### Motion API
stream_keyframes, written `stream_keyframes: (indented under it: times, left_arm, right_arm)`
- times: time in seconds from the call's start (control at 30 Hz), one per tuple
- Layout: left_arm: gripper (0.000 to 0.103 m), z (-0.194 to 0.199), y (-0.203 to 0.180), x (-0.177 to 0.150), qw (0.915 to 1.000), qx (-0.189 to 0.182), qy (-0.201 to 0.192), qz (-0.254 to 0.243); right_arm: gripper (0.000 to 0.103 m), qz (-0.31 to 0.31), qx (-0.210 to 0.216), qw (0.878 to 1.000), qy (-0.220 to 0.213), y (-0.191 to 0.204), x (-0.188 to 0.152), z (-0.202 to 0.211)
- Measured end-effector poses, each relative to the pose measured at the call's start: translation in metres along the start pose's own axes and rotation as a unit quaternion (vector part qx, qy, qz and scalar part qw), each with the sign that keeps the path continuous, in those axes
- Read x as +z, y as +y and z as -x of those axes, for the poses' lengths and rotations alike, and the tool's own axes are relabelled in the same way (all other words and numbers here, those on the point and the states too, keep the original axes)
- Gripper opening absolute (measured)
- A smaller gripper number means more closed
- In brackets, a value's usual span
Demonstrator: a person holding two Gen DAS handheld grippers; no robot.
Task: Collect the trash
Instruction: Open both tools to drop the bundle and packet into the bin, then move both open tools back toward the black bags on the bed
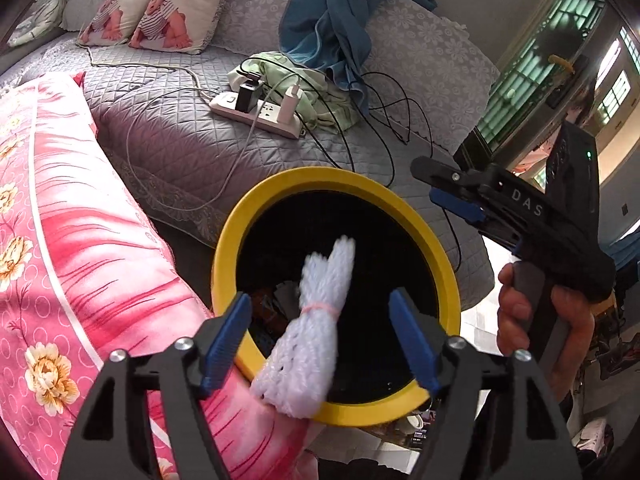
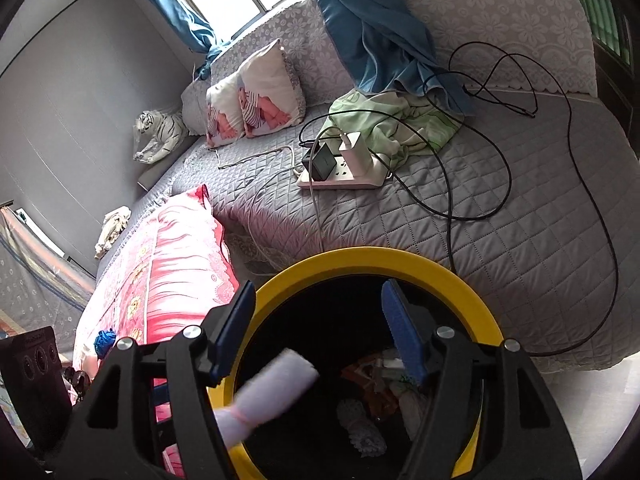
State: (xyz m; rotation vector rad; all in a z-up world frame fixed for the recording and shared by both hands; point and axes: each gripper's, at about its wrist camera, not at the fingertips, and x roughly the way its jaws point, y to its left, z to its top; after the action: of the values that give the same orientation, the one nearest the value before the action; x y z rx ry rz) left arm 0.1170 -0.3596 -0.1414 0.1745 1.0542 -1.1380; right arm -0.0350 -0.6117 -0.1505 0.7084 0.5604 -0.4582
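A white foam-net bundle (image 1: 312, 320), tied with a pink rubber band, lies tilted over the near rim of a black bin with a yellow rim (image 1: 320, 178). It sits between the blue pads of my left gripper (image 1: 320, 340), which is open; neither pad touches it. To the right of the bin, a hand holds my right gripper (image 1: 430, 182). In the right wrist view my right gripper (image 2: 318, 330) hangs open over the bin (image 2: 380, 258), with nothing between its fingers. The bundle (image 2: 272, 388) shows blurred at the bin's left rim. Wrappers and other trash (image 2: 376, 392) lie at the bottom.
The bin stands against a bed with a grey quilted cover (image 1: 168, 136). A pink floral pillow (image 1: 72, 248) presses on the bin's left side. On the bed are a white power strip with chargers (image 1: 256, 112), black cables (image 2: 472, 184), green cloth (image 2: 400, 124) and blue fabric (image 1: 332, 24).
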Motion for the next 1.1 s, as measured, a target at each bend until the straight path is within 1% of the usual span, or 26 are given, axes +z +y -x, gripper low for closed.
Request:
stream_keyframes:
  times: [0.07,0.13,0.2,0.33,0.47,0.6,0.7,0.8,0.87,0.93,1.0,1.1]
  left_arm:
    - [0.077,0.007,0.006,0.0,0.9999,0.0,-0.013,0.007]
    - [0.08,0.015,0.013,0.001,0.9996,0.007,-0.024,0.013]
    - [0.081,0.025,0.019,0.001,0.9989,0.02,-0.037,0.018]
    - [0.087,0.054,0.034,0.001,0.9959,0.047,-0.072,0.028]
    - [0.089,0.09,0.052,-0.004,0.9912,0.078,-0.1,0.039]
    - [0.09,0.127,0.071,-0.018,0.9858,0.11,-0.114,0.056]
    - [0.093,0.157,0.086,-0.034,0.9805,0.133,-0.128,0.068]
    - [0.094,0.183,0.106,-0.053,0.9735,0.163,-0.136,0.084]
    - [0.094,0.2,0.122,-0.067,0.9694,0.175,-0.14,0.099]
    - [0.094,0.218,0.139,-0.085,0.9627,0.194,-0.146,0.12]
    - [0.094,0.236,0.154,-0.104,0.957,0.202,-0.153,0.141]
    - [0.094,0.259,0.167,-0.133,0.9466,0.225,-0.163,0.165]
  right_arm:
    - [0.062,-0.001,-0.003,1.0,-0.005,0.0,0.001,0.003]
    - [0.062,-0.001,0.003,1.0,-0.009,0.0,0.002,0.006]
    - [0.063,0.005,0.008,1.0,-0.013,0.003,0.002,0.009]
    - [0.067,0.024,0.021,0.999,-0.012,0.017,0.0,0.013]
    - [0.067,0.047,0.033,0.998,-0.004,0.04,-0.003,0.01]
    - [0.072,0.084,0.06,0.995,0.011,0.074,-0.01,0.003]
    - [0.072,0.117,0.082,0.989,0.028,0.105,-0.019,-0.005]
    - [0.072,0.145,0.103,0.983,0.049,0.135,-0.03,-0.014]
    - [0.072,0.162,0.116,0.978,0.062,0.154,-0.038,-0.02]
    - [0.073,0.182,0.126,0.972,0.073,0.175,-0.048,-0.024]
    - [0.074,0.2,0.139,0.966,0.086,0.195,-0.057,-0.03]
    - [0.074,0.225,0.152,0.957,0.105,0.224,-0.071,-0.041]
